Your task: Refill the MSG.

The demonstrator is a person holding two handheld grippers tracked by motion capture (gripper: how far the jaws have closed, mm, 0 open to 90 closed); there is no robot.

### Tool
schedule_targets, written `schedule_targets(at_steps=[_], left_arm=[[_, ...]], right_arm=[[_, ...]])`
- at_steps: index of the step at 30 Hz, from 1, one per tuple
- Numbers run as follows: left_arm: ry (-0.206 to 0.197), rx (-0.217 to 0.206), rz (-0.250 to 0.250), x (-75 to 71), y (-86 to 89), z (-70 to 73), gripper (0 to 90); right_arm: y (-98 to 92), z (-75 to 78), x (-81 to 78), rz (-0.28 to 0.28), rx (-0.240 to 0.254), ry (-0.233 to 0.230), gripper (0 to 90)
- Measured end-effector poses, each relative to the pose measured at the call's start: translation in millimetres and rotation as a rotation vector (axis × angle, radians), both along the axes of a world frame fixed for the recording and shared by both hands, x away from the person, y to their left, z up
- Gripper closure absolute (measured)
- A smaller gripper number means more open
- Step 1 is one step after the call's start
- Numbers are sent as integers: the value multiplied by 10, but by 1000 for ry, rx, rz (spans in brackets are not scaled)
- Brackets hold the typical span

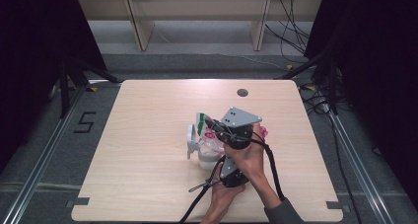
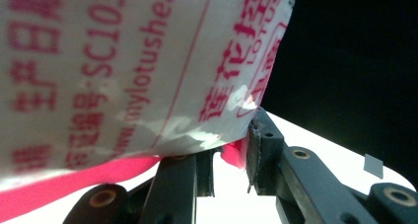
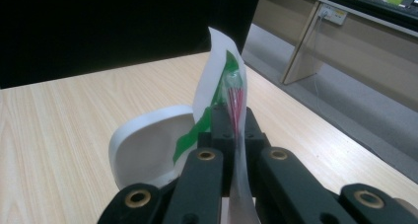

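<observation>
A clear plastic bag (image 1: 212, 139) with pink and green print hangs between both grippers at mid-table. My right gripper (image 1: 211, 123), under its grey three-cornered plate, is shut on the bag's (image 3: 219, 81) upper edge, which stands up from between the black jaws (image 3: 231, 119). My left gripper (image 1: 223, 159) comes in from below. Its jaws (image 2: 231, 157) hold the pink bottom seam, and the printed film of the bag (image 2: 123, 66) looms close above them. Under the bag sits a white tub (image 1: 206, 161) with its hinged lid (image 1: 191, 137) open to the left. The same lid (image 3: 148, 145) appears behind the right jaws.
The light wooden table (image 1: 148, 184) has a round cable hole (image 1: 242, 92) near its far edge. Black cables trail from both grippers toward the front edge. Wooden furniture legs and floor cables lie beyond the table.
</observation>
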State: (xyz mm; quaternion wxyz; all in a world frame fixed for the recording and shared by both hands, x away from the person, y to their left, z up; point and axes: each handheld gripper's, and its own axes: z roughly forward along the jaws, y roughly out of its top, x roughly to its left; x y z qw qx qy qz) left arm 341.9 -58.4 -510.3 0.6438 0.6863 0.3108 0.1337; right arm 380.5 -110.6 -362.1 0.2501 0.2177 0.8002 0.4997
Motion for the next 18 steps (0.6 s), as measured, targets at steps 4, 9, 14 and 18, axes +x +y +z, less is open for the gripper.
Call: schedule_targets(at_steps=[4, 9, 14, 18], left_arm=[[-15, 48, -6, 22, 25, 7, 750], [-3, 0, 3, 25, -11, 3, 750], [-16, 50, -9, 31, 24, 7, 750], [-13, 46, -9, 36, 33, -7, 749]], right_arm=[[-21, 8, 13, -12, 18, 17, 900], [-23, 9, 52, -6, 0, -14, 900], [-28, 27, 38, 3, 16, 14, 900], [-17, 11, 38, 3, 17, 33, 900]])
